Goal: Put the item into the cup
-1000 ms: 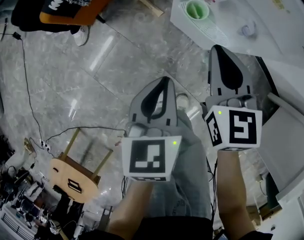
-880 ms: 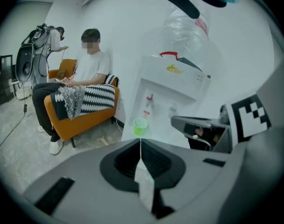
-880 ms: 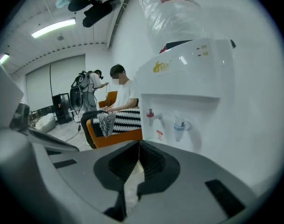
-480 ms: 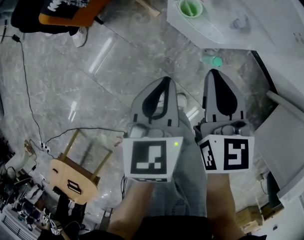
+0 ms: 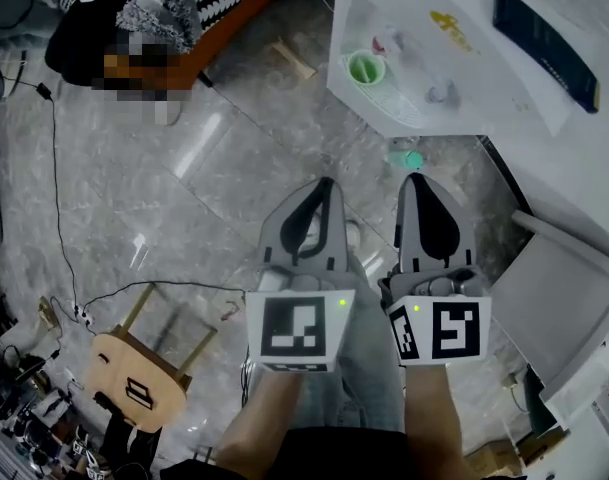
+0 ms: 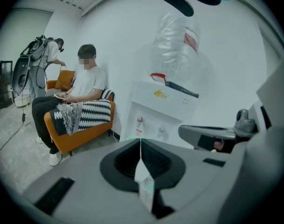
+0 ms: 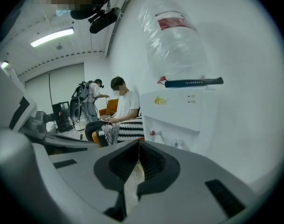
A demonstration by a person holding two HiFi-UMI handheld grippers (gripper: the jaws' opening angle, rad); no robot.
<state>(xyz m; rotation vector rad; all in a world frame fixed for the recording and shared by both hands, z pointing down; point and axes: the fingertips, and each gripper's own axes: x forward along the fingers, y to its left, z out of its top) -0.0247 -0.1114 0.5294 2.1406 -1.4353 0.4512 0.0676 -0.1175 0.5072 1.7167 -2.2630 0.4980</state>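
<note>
A green cup (image 5: 365, 67) stands on the drip tray of a white water dispenser (image 5: 454, 78) at the upper right of the head view. A small teal-green item (image 5: 409, 156) lies on the floor just below the dispenser, a little ahead of my right gripper (image 5: 417, 179). My left gripper (image 5: 323, 184) is held beside it at the same height. Both grippers are shut with nothing between their jaws, and both hang over the floor, short of the dispenser. The left gripper view (image 6: 141, 142) and the right gripper view (image 7: 138, 144) both face the dispenser front.
A person sits on an orange sofa (image 5: 174, 28) at the upper left. A wooden stool (image 5: 134, 373) and a black cable (image 5: 59, 218) are on the marble floor at the left. A dark flat object (image 5: 544, 33) lies on the dispenser's top. White furniture (image 5: 564, 298) stands at the right.
My right gripper has drawn back and down until it is level with the left one. The head view has tilted, so the dispenser and cup sit lower in frame and the teal-green item shows.
</note>
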